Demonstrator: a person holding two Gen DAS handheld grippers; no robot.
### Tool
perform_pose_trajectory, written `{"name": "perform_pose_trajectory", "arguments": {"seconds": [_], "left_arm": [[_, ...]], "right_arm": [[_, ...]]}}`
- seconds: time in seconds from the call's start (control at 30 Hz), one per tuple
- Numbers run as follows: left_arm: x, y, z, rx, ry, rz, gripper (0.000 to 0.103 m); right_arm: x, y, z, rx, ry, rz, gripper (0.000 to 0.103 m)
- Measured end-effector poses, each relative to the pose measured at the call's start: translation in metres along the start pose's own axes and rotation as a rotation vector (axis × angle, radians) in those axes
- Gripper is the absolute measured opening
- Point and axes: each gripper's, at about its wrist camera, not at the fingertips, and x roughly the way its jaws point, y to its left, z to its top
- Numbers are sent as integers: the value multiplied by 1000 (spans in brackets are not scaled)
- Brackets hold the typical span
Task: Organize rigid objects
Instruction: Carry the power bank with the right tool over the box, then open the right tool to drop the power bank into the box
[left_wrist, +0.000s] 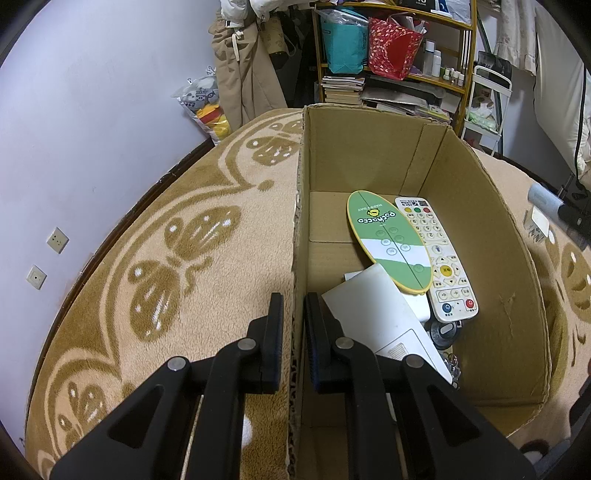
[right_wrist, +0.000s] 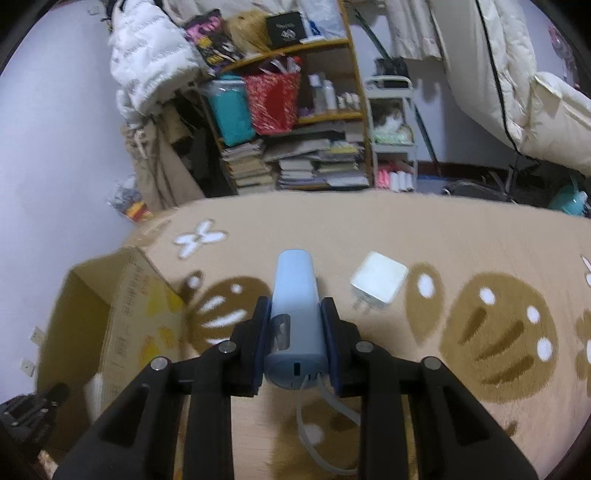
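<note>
Left gripper: fingers drawn narrow, pinching the near side wall of the cardboard box; one finger outside over the carpet, the other inside the box; corrugated edge visible between the pads.

Right gripper: fingers closed on a pale blue cylindrical device, pads pressed on both its sides; device points away from the camera, its flat end with a small port facing the lens; a white cord trails down from that end, looping over the carpet.

Box contents: green oval board printed "pochacco", lying partly over a white remote control; a white flat slab tilted beneath the board; a dark round item and some metal bits near the right wall, too small to make out.

Outside the box: white plug adapter on the carpet, just right of the held device, apart from it, prongs toward the camera.

Hidden or unclear: box seen in the right wrist view only as a blurred corner at left; slab's lower end covered by the left fingers; background shelf soft with blur.
</note>
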Motion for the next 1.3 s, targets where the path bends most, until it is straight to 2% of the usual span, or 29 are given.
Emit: {"name": "perform_pose_trajectory", "arguments": {"seconds": [0.43,0.77,0.97,1.3], "left_arm": [[0,0,0,-1,0,-1,12],[1,0,-1,-3,1,-3,12],[1,0,-1,-3,1,-3,12],[1,1,-1,-8,3,-9,12]], "right_arm": [[-52,72,10,-133,-95,213,29],[-54,109,-12,-205,-42,321,29],[-42,127,-29,-255,8,346,29],[-18,155,-45,-350,86,329,29]]}}
